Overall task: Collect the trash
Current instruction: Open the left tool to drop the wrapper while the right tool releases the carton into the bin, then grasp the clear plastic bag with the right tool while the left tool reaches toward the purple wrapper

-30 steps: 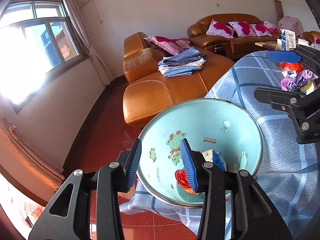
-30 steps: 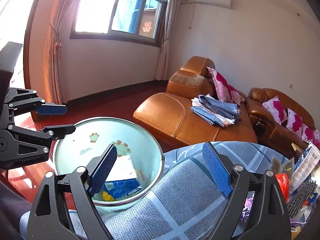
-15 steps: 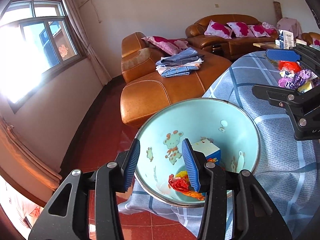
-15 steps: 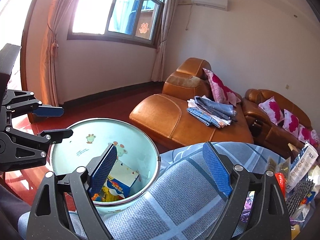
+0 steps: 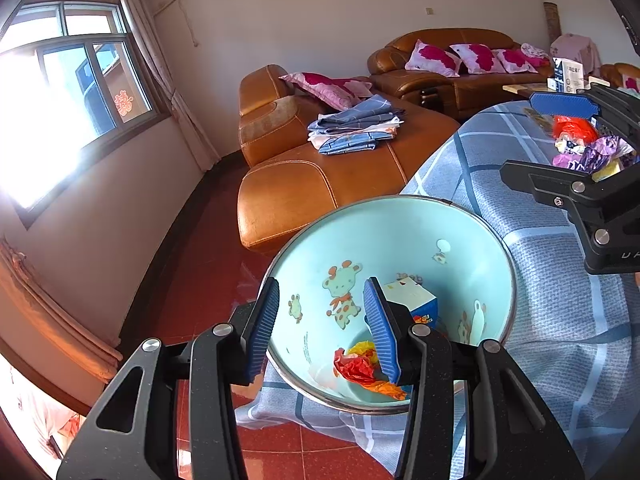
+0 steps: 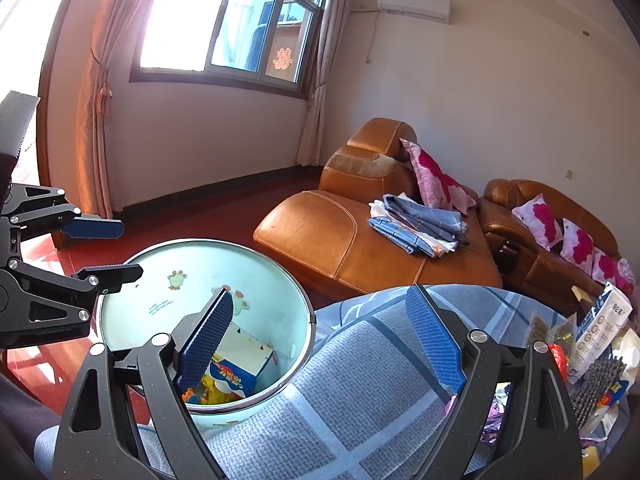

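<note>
Plainly, two black two-finger grippers with blue ribbed pads are in view, and neither holds anything. The left gripper (image 5: 323,332) hangs over the near edge of one round pale-blue waste bin (image 5: 400,198) with a metal rim and cartoon animals printed inside; its jaws stand partly spread, one pad outside the rim and one over the bin's mouth, with nothing pinched between them. The right gripper (image 6: 320,340) has its jaws spread wide and empty, one finger over the bin's mouth and the other over one table draped in a blue-and-white checked cloth (image 6: 320,420).

The bin stands on the red tiled floor (image 5: 280,448), right against the edge of the clothed table. Two pieces of trash can be counted in it: one white-and-blue cardboard carton (image 5: 412,300) leaning on the inner wall, and one crumpled red, orange and yellow wrapper (image 5: 360,364) at the bottom beside it. Whether more lies under them cannot be told.

On the table's far side, well apart from the bin, sits one loose heap of remaining trash (image 6: 592,360): a red wrapper, purple foil, a white printed pack and other pieces too jumbled to count.

Behind, two brown leather seats: one chaise (image 5: 288,184) carrying one stack of folded blue checked fabric (image 5: 352,128) and one pink flowered cushion (image 5: 324,84), and one sofa (image 5: 452,80) with three pink flowered cushions in a row. One window (image 6: 240,28) and one wall air conditioner (image 6: 414,2) are on the walls.
</note>
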Available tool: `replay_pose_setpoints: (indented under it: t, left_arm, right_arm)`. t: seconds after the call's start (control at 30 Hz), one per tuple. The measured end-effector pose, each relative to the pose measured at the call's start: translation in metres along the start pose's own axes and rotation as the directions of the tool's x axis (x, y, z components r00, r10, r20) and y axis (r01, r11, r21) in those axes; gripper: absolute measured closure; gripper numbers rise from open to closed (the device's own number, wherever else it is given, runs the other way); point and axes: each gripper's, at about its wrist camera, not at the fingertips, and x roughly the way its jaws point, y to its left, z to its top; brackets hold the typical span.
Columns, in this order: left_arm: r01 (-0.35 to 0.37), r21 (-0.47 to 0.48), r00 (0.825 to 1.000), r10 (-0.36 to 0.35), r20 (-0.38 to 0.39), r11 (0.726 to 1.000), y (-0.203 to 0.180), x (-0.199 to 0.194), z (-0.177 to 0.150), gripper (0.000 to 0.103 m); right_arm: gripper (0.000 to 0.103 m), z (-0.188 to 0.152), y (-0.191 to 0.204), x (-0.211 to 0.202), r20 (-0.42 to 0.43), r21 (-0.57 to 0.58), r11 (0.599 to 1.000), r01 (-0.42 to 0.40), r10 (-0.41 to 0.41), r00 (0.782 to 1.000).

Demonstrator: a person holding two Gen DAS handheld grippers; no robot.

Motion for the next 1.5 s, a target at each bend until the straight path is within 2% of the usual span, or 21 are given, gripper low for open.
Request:
replay_pose_setpoints:
  t: [0.17, 0.27, 0.33, 0.37, 0.43, 0.53, 0.67, 0.83, 1.13, 1.2, 1.3, 1.4, 1.5]
  left_arm:
    - [0.008, 0.004, 1.000, -0.008, 0.006, 1.000, -0.003, -0.001, 0.001, 0.052]
    - [0.011, 0.004, 1.000, -0.011, 0.010, 1.000, -0.005, -0.003, 0.002, 0.043]
    - [0.021, 0.003, 1.000, -0.021, 0.013, 1.000, -0.006, -0.004, 0.003, 0.043]
    - [0.026, 0.001, 1.000, -0.026, 0.015, 1.000, -0.007, -0.005, 0.003, 0.037]
    - [0.032, -0.004, 0.999, -0.032, 0.028, 0.999, -0.009, -0.007, 0.004, 0.031]
    - [0.065, 0.004, 0.997, -0.065, 0.032, 0.998, -0.018, -0.009, 0.005, 0.031]
    - [0.121, 0.016, 0.992, -0.121, 0.040, 0.993, -0.036, -0.013, 0.005, 0.031]
    - [0.202, 0.053, 0.977, -0.205, 0.063, 0.978, -0.065, -0.024, 0.006, 0.027]
    - [0.300, 0.124, 0.947, -0.311, 0.083, 0.946, -0.114, -0.035, 0.014, 0.026]
    - [0.314, 0.138, 0.941, -0.327, 0.088, 0.939, -0.123, -0.036, 0.019, 0.026]
    - [0.330, 0.153, 0.932, -0.347, 0.102, 0.931, -0.135, -0.037, 0.029, 0.026]
    - [0.353, 0.167, 0.921, -0.373, 0.115, 0.921, -0.147, -0.038, 0.038, 0.026]
    - [0.359, 0.182, 0.917, -0.383, 0.113, 0.915, -0.160, -0.035, 0.044, 0.026]
  right_arm:
    - [0.015, 0.000, -0.001, -0.001, 0.005, 0.004, 1.000, 0.022, -0.022, 1.000]
    - [0.015, -0.001, -0.001, -0.004, 0.010, 0.006, 0.999, 0.043, -0.044, 0.999]
    - [0.015, -0.001, -0.002, -0.006, 0.006, 0.013, 0.996, 0.092, -0.092, 0.996]
    - [0.015, -0.002, -0.003, -0.008, 0.006, 0.022, 0.994, 0.106, -0.107, 0.994]
    - [0.015, -0.004, -0.006, -0.012, -0.007, 0.042, 0.990, 0.137, -0.136, 0.991]
    - [0.015, -0.012, -0.013, -0.026, -0.029, 0.075, 0.979, 0.187, -0.186, 0.982]
    - [0.015, -0.025, -0.022, -0.048, -0.068, 0.104, 0.962, 0.254, -0.248, 0.966]
    - [0.015, -0.048, -0.043, -0.083, -0.128, 0.185, 0.917, 0.353, -0.334, 0.934]
    - [0.016, -0.095, -0.091, -0.144, -0.253, 0.271, 0.809, 0.522, -0.463, 0.850]
    - [0.021, -0.103, -0.103, -0.148, -0.287, 0.284, 0.783, 0.554, -0.482, 0.828]
    - [0.023, -0.113, -0.120, -0.151, -0.317, 0.325, 0.753, 0.572, -0.483, 0.816]
    - [0.025, -0.118, -0.129, -0.148, -0.335, 0.348, 0.750, 0.563, -0.461, 0.821]
    - [0.031, -0.122, -0.133, -0.142, -0.363, 0.367, 0.754, 0.544, -0.423, 0.831]
